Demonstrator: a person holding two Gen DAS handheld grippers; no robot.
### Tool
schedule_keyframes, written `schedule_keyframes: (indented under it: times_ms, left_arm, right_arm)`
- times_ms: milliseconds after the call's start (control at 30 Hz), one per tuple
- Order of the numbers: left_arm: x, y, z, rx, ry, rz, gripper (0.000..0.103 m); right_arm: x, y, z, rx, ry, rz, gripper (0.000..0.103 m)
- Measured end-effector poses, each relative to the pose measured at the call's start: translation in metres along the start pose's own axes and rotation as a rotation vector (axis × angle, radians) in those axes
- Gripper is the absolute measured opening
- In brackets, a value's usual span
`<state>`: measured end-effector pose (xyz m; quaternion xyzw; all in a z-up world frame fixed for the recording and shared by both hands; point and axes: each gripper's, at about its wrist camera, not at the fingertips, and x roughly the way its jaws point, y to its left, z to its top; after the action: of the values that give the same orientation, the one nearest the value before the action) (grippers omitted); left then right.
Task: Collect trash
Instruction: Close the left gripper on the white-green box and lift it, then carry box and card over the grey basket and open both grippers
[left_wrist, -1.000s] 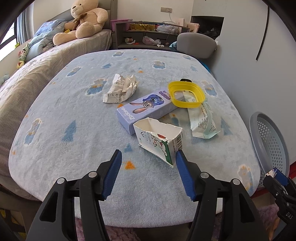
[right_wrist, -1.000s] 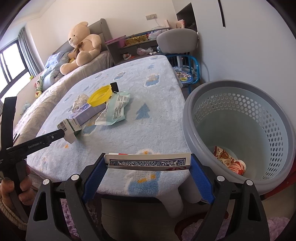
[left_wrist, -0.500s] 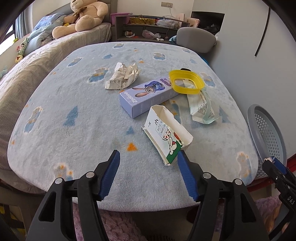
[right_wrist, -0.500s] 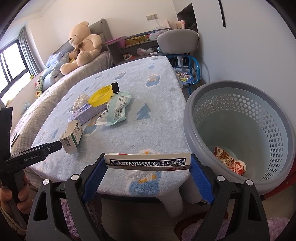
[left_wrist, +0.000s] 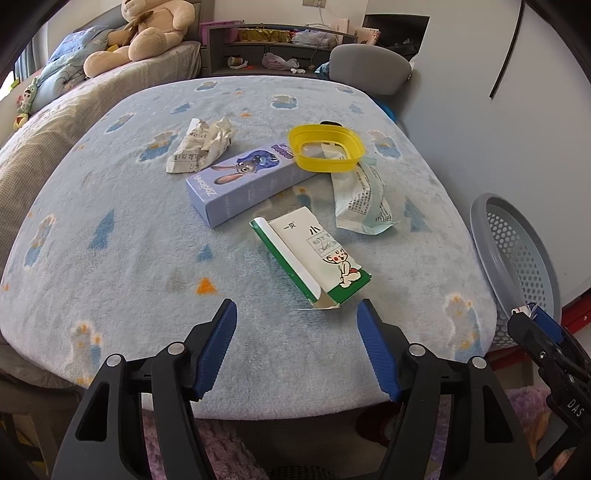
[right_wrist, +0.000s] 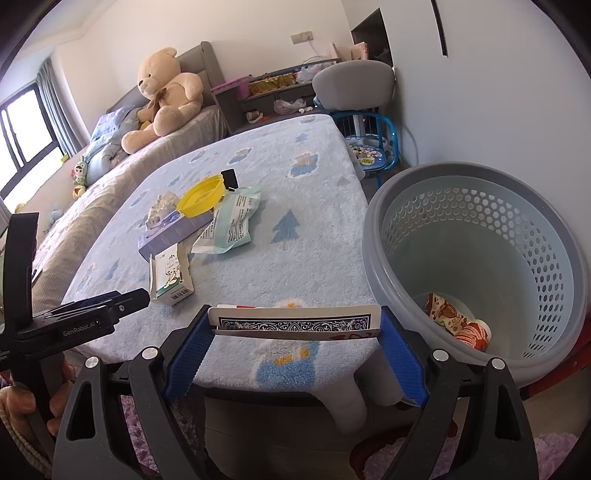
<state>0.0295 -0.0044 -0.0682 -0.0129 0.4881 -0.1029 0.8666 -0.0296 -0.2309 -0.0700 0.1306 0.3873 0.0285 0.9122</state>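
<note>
Blue-padded fingers of the left gripper (left_wrist: 295, 317) are spreading apart over the near edge of the bench (left_wrist: 110, 280) with nothing between them; the green-and-white carton (left_wrist: 314, 258) lies flat on the cloth just beyond their tips, untouched. Fingers of the right gripper (right_wrist: 295, 325) are clamped on a blue-backed playing card (right_wrist: 295, 321), held edge-on, low at the bench's near edge and just left of the basket. From largest to smallest: a bed (right_wrist: 110, 173) with a big tan teddy bear (right_wrist: 166, 92) runs along the bench's left side. The bench is covered in a pale blue fleece printed with trees and small animals. A grey perforated laundry basket (right_wrist: 480, 177) stands on the floor at the bench's right side and holds a red-and-white wrapper (right_wrist: 458, 321) at its bottom. A grey chair (left_wrist: 369, 66) sits at the far end. On the bench, a long lilac box (left_wrist: 240, 184) with a cartoon rabbit lies diagonally near the middle. A yellow plastic lid (left_wrist: 327, 147) rests partly on its far end. A pale green printed pouch (left_wrist: 362, 199) lies beside the box, one end tucked under the lid. A crumpled paper receipt (left_wrist: 201, 146) lies left of the box. The carton is the nearest piece of trash.
</note>
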Motion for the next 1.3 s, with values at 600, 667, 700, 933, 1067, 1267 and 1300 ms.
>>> schedule_keyframes:
  times_ms: [600,667,700,933,1067,1267,1300]
  left_arm:
    - [0.042,-0.017,0.04,-0.088,0.062,0.074,0.065]
    - [0.047,-0.017,0.041,-0.086,0.076,0.096,0.065]
    - [0.05,-0.016,0.041,-0.088,0.083,0.099,0.065]
    - [0.054,-0.018,0.04,-0.07,0.09,0.097,0.057]
    - [0.048,-0.02,0.039,-0.055,0.081,0.071,0.044]
    - [0.03,-0.021,0.031,-0.008,0.048,0.05,0.043]
    - [0.026,-0.021,0.029,0.0,0.041,0.049,0.043]
  right_arm:
    - [0.002,-0.007,-0.001,0.017,0.008,0.008,0.085]
    - [0.003,-0.007,-0.001,0.017,0.01,0.009,0.085]
    - [0.003,-0.007,-0.001,0.017,0.01,0.008,0.085]
    - [0.004,-0.008,-0.002,0.019,0.01,0.006,0.085]
    - [0.005,-0.009,-0.003,0.02,0.01,0.003,0.085]
    - [0.005,-0.009,-0.003,0.02,0.007,0.003,0.085]
    - [0.005,-0.01,-0.003,0.02,0.005,0.003,0.085]
